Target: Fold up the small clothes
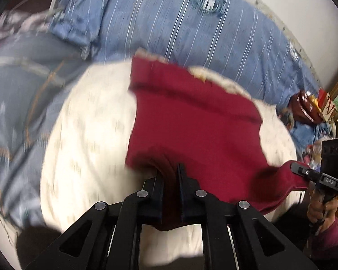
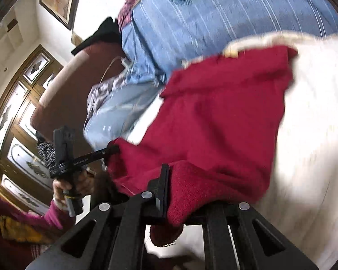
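A dark red garment (image 1: pixel 191 123) lies stretched over a cream quilted cloth (image 1: pixel 90 139) on the bed. My left gripper (image 1: pixel 170 171) is shut on the garment's near edge, cloth bunched between its jaws. The right gripper (image 1: pixel 297 168) shows at the far right of the left wrist view, shut on another corner of the garment. In the right wrist view the red garment (image 2: pixel 225 123) drapes over my right gripper (image 2: pixel 171 173), hiding one finger; the jaws are shut on it. The left gripper (image 2: pixel 110 150) shows there too, pinching the garment's other corner. Both views are motion-blurred.
A blue striped bedsheet (image 1: pixel 169 22) covers the bed behind. Jeans (image 1: pixel 22 85) lie at the left. A pile of clothes (image 1: pixel 308 110) sits at the far right. A brown headboard (image 2: pixel 63 94), a wooden cabinet with glass doors (image 2: pixel 15 123) and a white wall stand beyond.
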`<move>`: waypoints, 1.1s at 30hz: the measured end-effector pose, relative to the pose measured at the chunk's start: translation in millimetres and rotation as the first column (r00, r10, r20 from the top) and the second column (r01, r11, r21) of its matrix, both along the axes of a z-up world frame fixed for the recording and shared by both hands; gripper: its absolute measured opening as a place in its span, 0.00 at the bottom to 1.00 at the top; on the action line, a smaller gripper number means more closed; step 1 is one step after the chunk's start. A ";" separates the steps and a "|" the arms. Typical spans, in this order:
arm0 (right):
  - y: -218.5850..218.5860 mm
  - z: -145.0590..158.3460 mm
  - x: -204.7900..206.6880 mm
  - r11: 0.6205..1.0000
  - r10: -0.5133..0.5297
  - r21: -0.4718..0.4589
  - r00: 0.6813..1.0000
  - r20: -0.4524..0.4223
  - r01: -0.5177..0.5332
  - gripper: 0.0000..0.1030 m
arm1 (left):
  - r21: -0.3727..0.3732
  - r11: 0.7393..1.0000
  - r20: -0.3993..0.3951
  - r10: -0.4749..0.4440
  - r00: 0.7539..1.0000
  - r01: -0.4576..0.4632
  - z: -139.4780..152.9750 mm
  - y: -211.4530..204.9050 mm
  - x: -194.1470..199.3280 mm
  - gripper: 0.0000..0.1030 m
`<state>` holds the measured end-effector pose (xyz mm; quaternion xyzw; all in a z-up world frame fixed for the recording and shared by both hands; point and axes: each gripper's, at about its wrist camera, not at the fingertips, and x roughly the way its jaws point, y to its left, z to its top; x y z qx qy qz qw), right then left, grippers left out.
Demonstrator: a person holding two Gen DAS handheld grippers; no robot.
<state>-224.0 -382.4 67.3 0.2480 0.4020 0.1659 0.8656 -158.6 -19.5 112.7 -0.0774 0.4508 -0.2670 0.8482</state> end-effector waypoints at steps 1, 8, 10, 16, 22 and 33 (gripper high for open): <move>-4.1 5.8 9.0 1.000 -0.019 -0.007 1.000 0.018 0.019 0.07 | -0.001 1.000 0.029 0.003 1.000 -0.003 6.9 -4.3 9.3 0.08; -40.1 31.3 90.3 0.988 -0.133 -0.070 0.986 0.104 0.141 0.07 | -0.009 1.000 0.170 0.017 0.985 -0.016 35.0 -55.7 95.8 0.08; -58.0 27.0 118.6 0.979 -0.173 -0.091 0.981 0.090 0.181 0.07 | 0.019 1.000 0.178 0.018 0.984 -0.022 27.2 -75.1 121.6 0.08; -108.8 -22.2 190.6 0.954 -0.283 -0.108 0.959 -0.016 0.280 0.10 | 0.083 0.990 0.103 0.104 0.989 -0.112 -25.9 -118.0 207.6 0.08; -149.6 -35.6 188.4 0.925 -0.379 0.014 0.924 -0.043 0.380 0.59 | 0.041 0.992 0.023 0.115 0.993 -0.116 -49.6 -121.8 251.8 0.30; -104.9 -26.4 205.5 0.914 -0.318 -0.268 0.948 -0.005 0.305 0.40 | 0.193 0.968 0.140 0.134 0.981 -0.160 -38.8 -124.9 250.3 0.67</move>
